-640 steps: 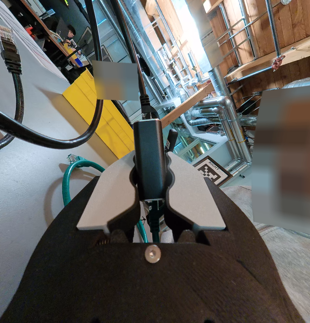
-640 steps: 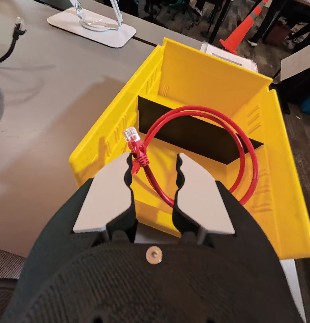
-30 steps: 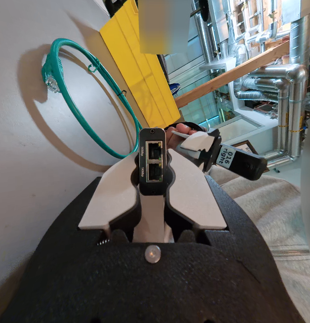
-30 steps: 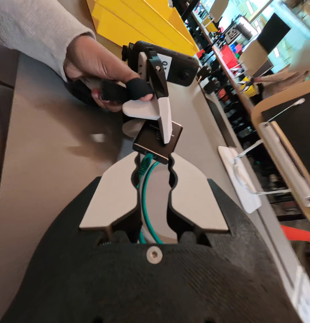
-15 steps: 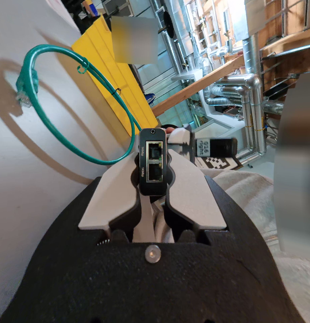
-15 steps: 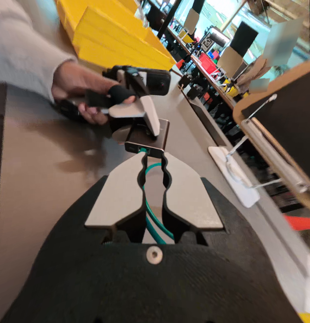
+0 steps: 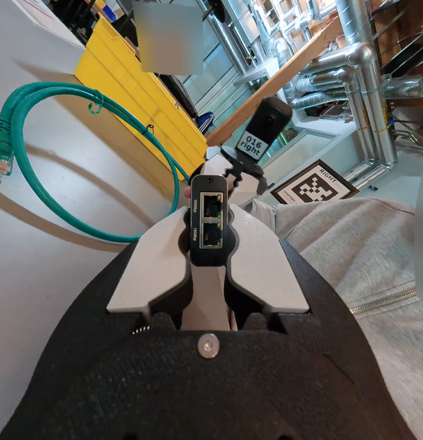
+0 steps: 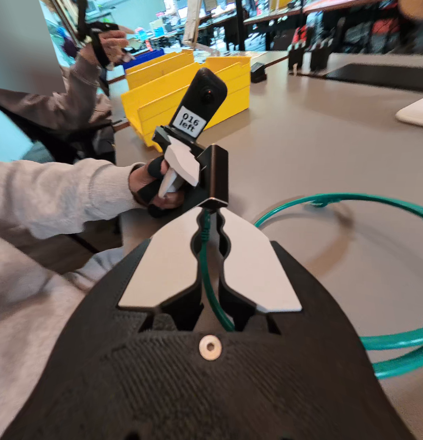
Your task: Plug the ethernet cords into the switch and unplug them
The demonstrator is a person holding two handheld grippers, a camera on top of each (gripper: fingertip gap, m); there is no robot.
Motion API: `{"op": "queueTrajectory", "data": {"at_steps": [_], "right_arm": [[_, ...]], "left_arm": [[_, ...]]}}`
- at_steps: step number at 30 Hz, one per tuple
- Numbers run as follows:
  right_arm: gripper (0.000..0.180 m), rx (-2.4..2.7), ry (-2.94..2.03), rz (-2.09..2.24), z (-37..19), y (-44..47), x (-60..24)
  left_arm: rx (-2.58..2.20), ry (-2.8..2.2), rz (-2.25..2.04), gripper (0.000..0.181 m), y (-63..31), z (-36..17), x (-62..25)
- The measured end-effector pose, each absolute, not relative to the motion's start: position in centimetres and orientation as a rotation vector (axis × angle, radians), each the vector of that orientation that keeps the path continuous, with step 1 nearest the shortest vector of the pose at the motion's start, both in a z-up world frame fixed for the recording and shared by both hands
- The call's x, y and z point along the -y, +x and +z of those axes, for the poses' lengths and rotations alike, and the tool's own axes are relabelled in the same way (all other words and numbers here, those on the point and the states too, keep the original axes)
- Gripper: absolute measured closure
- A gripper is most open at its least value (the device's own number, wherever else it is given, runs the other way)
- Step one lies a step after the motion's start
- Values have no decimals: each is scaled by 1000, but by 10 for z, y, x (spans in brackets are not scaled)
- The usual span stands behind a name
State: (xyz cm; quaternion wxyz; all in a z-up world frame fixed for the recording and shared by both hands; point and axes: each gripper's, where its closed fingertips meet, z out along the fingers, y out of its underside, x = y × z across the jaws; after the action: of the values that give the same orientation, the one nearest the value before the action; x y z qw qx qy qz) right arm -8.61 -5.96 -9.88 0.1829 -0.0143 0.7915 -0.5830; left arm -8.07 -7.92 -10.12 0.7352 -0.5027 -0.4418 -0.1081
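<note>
Left gripper (image 7: 208, 222) clamps the black switch (image 7: 208, 219), both facing ports empty. Right gripper (image 8: 208, 222) pinches the green ethernet cord (image 8: 207, 238) just behind the switch.

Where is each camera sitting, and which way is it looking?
Left wrist view: rides the left gripper, looking along its fingers at the clamped switch; a grey sleeve shows.
Right wrist view: rides the right gripper, facing the switch's far end, gripping the green cord; a hand shows.
Shared: switch, green cord, yellow bin, and each other's gripper.
</note>
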Motion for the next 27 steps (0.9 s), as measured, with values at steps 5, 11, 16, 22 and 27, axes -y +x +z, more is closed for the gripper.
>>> {"op": "queueTrajectory", "data": {"at_steps": [5, 11, 16, 22, 27], "right_arm": [[150, -2179, 3, -1455, -112, -76, 57], [158, -2130, 50, -1387, -118, -66, 60], [164, -2066, 119, -1352, -120, -66, 61], [165, -2053, 139, -1367, -120, -69, 62], [166, -2054, 156, -1365, -124, -72, 62]], "left_arm": [[953, -1150, -216, 155, -78, -101, 74], [932, -1200, -190, 155, -76, -102, 68], [938, -1202, -184, 155, -76, -102, 69], [945, -1215, -165, 154, -77, -103, 68], [966, -1226, -170, 154, -77, -106, 66]]}}
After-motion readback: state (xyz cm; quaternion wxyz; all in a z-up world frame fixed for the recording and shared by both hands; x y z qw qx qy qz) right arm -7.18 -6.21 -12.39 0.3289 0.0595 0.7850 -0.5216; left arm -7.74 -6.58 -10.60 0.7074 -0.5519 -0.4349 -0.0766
